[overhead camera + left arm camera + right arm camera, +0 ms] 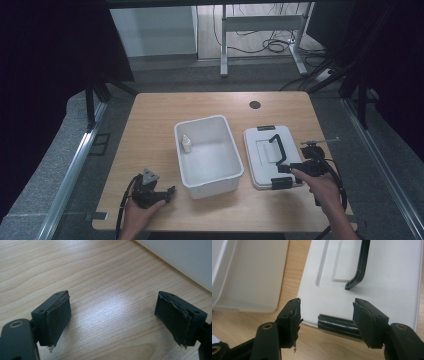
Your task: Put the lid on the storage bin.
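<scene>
Wooden tabletop [150, 120], white lid [270, 155] lying flat right of open white bin [210, 155], black handle [278, 146] raised, black latches at both ends; right gripper [325, 315] wide open, empty, hovering over near latch [338, 325]; left gripper [112, 315] open, empty, on wood

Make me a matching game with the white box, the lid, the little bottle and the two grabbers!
Things:
1. white bin
2. lid
3. small bottle
4. left gripper
5. right gripper

Places or states:
a. standing inside the bin, by its left wall
b. open above the lid's near black latch
c. lying flat on the table, black handle raised
d. open over bare wood, left of the bin
e. in the middle of the table, without its lid

Pairs: 1-e, 2-c, 3-a, 4-d, 5-b
</scene>
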`<act>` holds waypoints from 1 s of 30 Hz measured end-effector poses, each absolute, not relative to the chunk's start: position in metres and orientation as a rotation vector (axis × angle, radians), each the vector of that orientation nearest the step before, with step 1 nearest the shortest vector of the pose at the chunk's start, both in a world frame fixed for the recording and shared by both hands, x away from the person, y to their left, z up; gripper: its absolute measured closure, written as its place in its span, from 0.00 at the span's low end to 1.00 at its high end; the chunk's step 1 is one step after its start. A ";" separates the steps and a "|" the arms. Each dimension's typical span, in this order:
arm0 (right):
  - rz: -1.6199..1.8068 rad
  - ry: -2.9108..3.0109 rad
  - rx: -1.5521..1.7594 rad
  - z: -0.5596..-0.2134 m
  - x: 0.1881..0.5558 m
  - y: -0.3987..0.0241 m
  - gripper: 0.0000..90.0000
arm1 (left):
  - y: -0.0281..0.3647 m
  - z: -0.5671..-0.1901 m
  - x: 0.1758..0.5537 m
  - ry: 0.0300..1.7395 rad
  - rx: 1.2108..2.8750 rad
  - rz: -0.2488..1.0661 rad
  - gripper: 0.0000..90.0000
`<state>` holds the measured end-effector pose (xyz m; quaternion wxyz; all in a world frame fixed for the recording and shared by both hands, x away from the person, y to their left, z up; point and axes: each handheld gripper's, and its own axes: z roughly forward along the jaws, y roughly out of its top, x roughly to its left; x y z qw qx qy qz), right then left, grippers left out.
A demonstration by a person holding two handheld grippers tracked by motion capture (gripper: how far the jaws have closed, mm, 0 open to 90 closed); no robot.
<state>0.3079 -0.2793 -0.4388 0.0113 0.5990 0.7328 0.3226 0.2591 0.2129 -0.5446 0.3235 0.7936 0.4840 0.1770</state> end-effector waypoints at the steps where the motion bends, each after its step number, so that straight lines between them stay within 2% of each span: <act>1: 1.021 2.281 1.875 -0.438 0.309 -0.280 0.44 | 0.213 -0.545 0.259 1.270 2.082 0.464 0.15; 11: 1.019 2.246 1.895 -0.418 0.323 -0.281 0.44 | 0.213 -0.545 0.259 1.270 2.082 0.464 0.15; 30: 0.936 2.266 1.964 -0.415 0.351 -0.281 0.44 | 0.213 -0.545 0.258 1.269 2.082 0.463 0.15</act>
